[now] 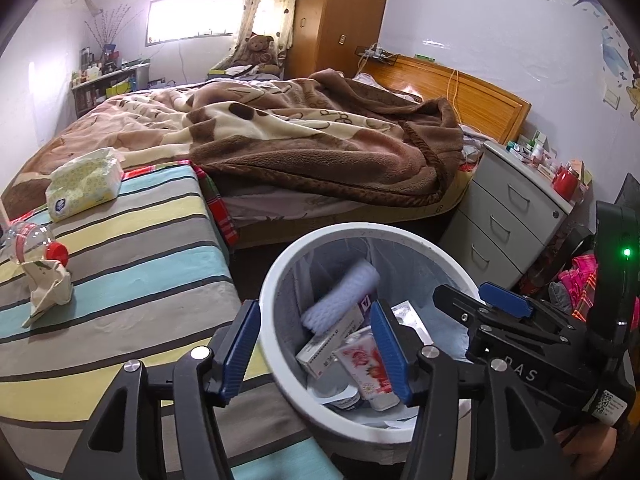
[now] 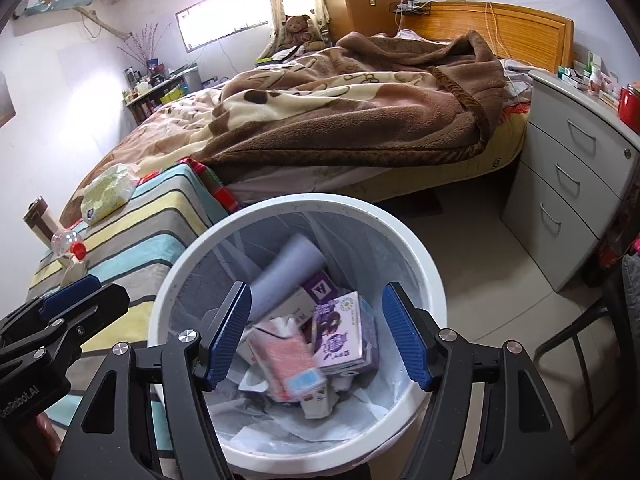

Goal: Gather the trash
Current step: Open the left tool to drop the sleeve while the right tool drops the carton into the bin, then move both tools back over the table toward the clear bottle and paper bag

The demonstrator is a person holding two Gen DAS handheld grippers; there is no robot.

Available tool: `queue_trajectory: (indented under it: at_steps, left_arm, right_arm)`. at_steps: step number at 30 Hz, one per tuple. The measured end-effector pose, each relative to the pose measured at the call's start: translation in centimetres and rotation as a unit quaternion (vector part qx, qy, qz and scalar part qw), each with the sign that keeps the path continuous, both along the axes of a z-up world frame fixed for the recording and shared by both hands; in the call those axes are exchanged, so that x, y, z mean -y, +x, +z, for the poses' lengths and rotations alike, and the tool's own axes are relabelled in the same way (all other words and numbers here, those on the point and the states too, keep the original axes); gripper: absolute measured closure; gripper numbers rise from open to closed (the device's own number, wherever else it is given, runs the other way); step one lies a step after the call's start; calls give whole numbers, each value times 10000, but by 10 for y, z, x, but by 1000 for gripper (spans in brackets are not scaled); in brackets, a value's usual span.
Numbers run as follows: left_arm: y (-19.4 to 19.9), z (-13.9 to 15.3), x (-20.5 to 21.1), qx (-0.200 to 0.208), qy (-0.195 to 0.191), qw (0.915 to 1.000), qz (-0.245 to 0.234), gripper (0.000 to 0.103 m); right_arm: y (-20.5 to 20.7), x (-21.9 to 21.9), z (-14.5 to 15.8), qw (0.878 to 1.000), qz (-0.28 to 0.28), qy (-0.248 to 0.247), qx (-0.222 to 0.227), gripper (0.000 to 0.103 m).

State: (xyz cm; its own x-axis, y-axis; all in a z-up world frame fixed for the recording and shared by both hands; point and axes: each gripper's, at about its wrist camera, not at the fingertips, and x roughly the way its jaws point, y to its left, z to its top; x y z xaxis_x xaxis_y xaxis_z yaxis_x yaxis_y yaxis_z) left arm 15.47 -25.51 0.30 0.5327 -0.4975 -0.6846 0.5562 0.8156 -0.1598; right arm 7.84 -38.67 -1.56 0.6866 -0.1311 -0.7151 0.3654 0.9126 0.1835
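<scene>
A white trash bin [image 1: 276, 280] [image 2: 168, 292] with a clear liner stands beside a striped table. It holds boxes, cartons and a blurred white foam sleeve [image 1: 344, 296] [image 2: 288, 272]. My left gripper [image 1: 316, 352] is open and empty, over the bin's left rim. My right gripper [image 2: 316, 340] is open and empty above the bin's opening; it also shows in the left wrist view [image 1: 492, 304]. On the striped table [image 1: 132, 256] lie a clear plastic bottle with a red cap [image 1: 36, 242] [image 2: 70, 242] and a crumpled paper wrapper [image 1: 50, 290].
A tissue pack [image 1: 84, 184] [image 2: 108, 192] lies at the table's far end. A bed with a brown blanket [image 1: 300, 140] is behind. A grey drawer unit [image 1: 504, 208] [image 2: 572, 184] stands right. A brown box [image 2: 38, 216] stands at the table's left.
</scene>
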Motion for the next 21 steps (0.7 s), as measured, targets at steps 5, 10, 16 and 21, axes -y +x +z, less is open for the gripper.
queue_trajectory:
  at_steps: [5,10,16,21]
  left_arm:
    - [-3,5,-17,77,-48,9999,132,46]
    - [-4,10,-39,159,-57,9993,322,45]
    - [-3,11,-72,211,-76,9978,622,45]
    - [0,13,-102,252,-115,9956,895,45]
  right_arm:
    - [1,-7,3,9999,85,28,106,33]
    - [4,-20,7,9993,263,64,240,33]
    - [10,-39,10,9979,525,73,363,33]
    - [17,-57,12,9965,716,101,431,33]
